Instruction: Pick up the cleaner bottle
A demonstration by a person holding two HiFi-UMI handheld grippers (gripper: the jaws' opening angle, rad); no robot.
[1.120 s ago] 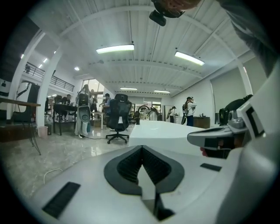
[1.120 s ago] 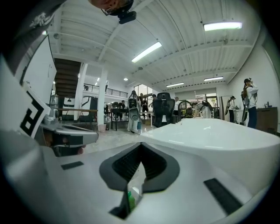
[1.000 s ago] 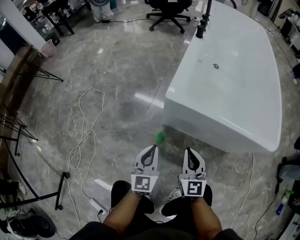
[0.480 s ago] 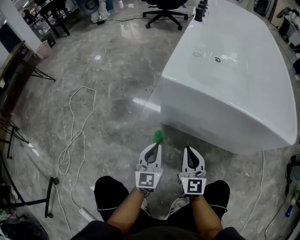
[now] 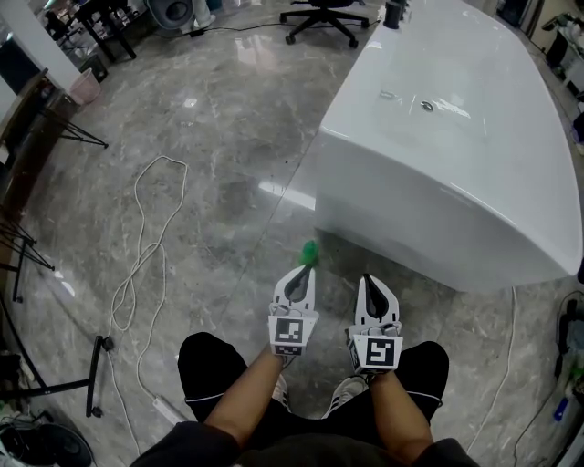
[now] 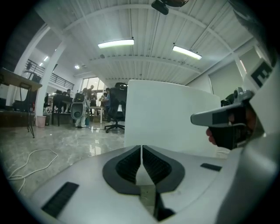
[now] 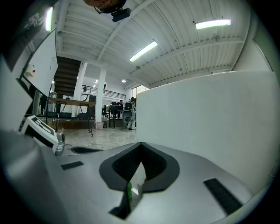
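A small green thing stands on the grey marble floor beside the white bathtub; from above I cannot make out its shape. My left gripper is held low, its tip just short of the green thing, jaws shut and empty. My right gripper is alongside to the right, pointing at the tub's wall, jaws together with nothing between them. In the left gripper view the right gripper's body shows at the right, held by a hand.
The tub's white wall fills the space straight ahead of both grippers. A white cable loops over the floor at the left, and another cable trails at the right. Stand legs lie at the lower left. An office chair stands far back.
Both grippers have sunk toward the floor, side by side. The green thing now lies right at the left gripper's tip. Neither pair of jaws has moved.
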